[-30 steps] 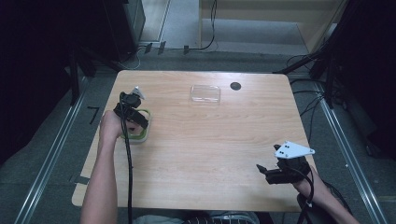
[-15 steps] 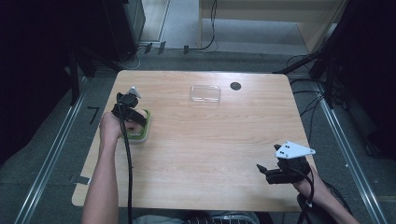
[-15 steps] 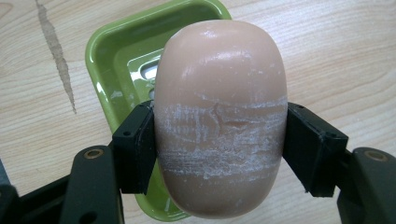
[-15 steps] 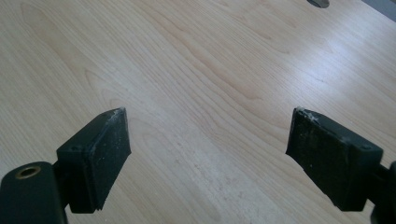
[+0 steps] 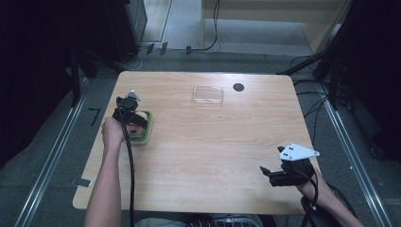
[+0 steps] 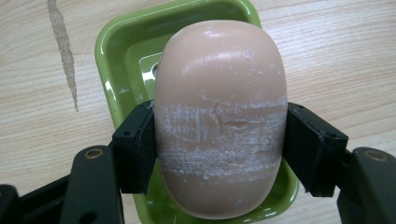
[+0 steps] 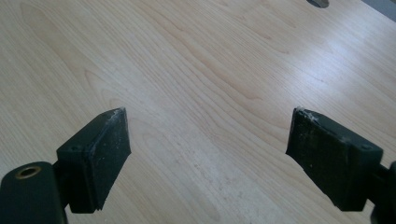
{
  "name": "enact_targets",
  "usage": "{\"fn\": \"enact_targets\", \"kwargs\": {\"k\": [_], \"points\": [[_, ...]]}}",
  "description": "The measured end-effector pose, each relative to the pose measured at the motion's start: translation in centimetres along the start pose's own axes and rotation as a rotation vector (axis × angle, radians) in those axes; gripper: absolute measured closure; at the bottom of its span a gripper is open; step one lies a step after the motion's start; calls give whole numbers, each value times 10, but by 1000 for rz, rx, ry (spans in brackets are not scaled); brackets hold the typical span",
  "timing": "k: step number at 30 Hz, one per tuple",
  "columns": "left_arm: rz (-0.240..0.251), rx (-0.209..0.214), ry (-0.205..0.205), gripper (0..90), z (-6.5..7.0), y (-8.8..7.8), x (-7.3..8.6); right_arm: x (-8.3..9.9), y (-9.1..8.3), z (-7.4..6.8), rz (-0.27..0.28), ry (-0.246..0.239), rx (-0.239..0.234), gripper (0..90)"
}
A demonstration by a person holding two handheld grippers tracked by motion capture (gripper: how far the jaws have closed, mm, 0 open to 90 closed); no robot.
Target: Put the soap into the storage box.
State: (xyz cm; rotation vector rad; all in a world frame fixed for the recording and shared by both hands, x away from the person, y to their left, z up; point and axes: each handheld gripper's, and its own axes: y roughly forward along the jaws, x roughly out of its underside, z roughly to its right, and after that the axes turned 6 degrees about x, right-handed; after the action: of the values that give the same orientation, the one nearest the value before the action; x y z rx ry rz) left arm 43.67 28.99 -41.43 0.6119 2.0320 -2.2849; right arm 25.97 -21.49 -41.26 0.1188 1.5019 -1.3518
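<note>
A peach-coloured oval bar of soap [image 6: 219, 116], scuffed white across its middle, sits between the pads of my left gripper [image 6: 219, 140], which is shut on its two long sides. Right beneath it lies a green soap dish [image 6: 121, 56]. Whether the soap rests in the dish or hangs just above it I cannot tell. In the high view my left gripper [image 5: 130, 116] is over the green dish [image 5: 148, 128] at the table's left side. My right gripper [image 5: 267, 172] stands open near the table's front right corner, with bare wood between its pads [image 7: 208, 144].
A clear plastic lid [image 5: 208, 94] lies flat at the back middle of the wooden table [image 5: 213, 151], and a small black round cap [image 5: 239, 87] sits just right of it. Dark equipment and cables surround the table on the floor.
My left gripper with the soap has shifted slightly toward the near side, over the dish. The right gripper has kept still.
</note>
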Motion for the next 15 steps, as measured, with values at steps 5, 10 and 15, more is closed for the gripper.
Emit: {"fn": "enact_targets", "kwargs": {"k": [5, 10, 15], "points": [[2, 2, -18, 338, -1, 1, 0, 0, 0, 0, 0, 1, 1, 134], [8, -3, -37, 338, -2, 4, 1, 0, 0, 0, 2, -1, 0, 134], [6, -9, -43, 338, -3, 7, 0, 0, 0, 0, 1, 0, 0, 134]]}}
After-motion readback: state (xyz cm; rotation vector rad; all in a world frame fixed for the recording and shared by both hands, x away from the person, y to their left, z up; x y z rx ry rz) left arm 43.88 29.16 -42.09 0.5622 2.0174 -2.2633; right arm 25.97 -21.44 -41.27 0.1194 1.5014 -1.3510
